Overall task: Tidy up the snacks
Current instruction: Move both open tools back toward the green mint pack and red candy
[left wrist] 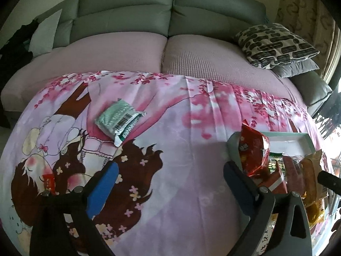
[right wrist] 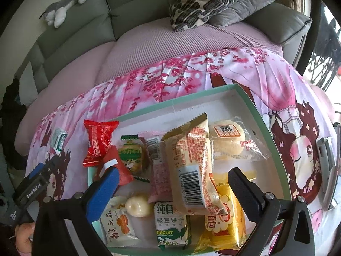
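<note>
A pink cartoon-print cloth (left wrist: 170, 149) covered the surface before a grey sofa (left wrist: 170, 10) at frame top — both the left gripper (left wrist: 170, 170) and the right gripper (right wrist: 172, 183) gaped, gripping nothing.

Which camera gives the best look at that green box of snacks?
The right wrist view: the box fills the frame, its snack packets readable from above. The left wrist view catches only one corner of it at the right edge, behind a red packet.

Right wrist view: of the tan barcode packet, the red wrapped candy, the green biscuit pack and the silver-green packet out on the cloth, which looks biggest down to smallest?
1. Tan barcode packet
2. Red wrapped candy and green biscuit pack: look alike, not ranked.
3. Silver-green packet, though it lies farthest from the camera, so its small look is unsure.
</note>
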`<action>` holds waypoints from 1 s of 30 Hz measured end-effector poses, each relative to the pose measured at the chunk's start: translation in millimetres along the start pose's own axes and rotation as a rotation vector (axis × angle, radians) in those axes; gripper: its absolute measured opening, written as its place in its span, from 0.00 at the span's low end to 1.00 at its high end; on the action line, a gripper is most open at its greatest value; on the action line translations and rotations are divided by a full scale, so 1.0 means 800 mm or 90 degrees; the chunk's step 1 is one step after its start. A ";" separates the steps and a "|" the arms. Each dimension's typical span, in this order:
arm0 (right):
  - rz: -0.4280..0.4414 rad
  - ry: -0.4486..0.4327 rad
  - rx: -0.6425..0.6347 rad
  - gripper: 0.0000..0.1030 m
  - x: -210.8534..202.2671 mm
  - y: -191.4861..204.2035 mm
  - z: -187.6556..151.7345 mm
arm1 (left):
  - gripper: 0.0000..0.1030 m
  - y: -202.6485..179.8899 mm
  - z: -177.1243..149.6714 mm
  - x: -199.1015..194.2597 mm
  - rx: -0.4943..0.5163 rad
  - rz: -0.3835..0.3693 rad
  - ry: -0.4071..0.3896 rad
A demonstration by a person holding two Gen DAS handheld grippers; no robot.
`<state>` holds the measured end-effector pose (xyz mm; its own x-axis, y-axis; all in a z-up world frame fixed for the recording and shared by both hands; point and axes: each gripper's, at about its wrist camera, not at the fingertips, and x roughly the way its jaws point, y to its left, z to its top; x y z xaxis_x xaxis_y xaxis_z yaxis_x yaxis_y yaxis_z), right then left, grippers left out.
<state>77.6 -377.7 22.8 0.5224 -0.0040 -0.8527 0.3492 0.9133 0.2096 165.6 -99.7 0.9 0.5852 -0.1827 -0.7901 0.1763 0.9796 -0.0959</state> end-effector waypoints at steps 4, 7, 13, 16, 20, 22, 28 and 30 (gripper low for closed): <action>-0.001 -0.017 -0.014 1.00 -0.005 0.009 0.001 | 0.96 0.007 0.003 -0.002 -0.011 0.000 -0.006; -0.006 -0.024 -0.022 1.00 -0.007 0.015 0.003 | 0.96 0.019 0.005 -0.010 -0.028 0.001 -0.019; -0.005 -0.036 -0.049 1.00 -0.011 0.030 0.003 | 0.96 0.044 0.008 -0.024 -0.049 0.013 -0.042; -0.001 -0.040 -0.067 1.00 -0.013 0.042 0.004 | 0.96 0.059 0.008 -0.032 -0.059 0.026 -0.053; 0.018 -0.041 -0.085 1.00 -0.015 0.061 0.008 | 0.96 0.092 0.005 -0.042 -0.092 0.056 -0.064; 0.022 -0.042 -0.102 1.00 -0.016 0.073 0.010 | 0.96 0.111 0.002 -0.047 -0.109 0.074 -0.069; 0.053 -0.046 -0.155 1.00 -0.021 0.126 0.016 | 0.96 0.170 -0.011 -0.064 -0.168 0.126 -0.075; 0.067 -0.045 -0.176 1.00 -0.022 0.147 0.017 | 0.96 0.185 -0.016 -0.068 -0.184 0.140 -0.076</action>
<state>119.7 -275.9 69.3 0.6006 0.0771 -0.7958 0.0709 0.9863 0.1490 149.9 56.6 22.3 0.6758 0.0427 -0.7358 -0.1843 0.9764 -0.1126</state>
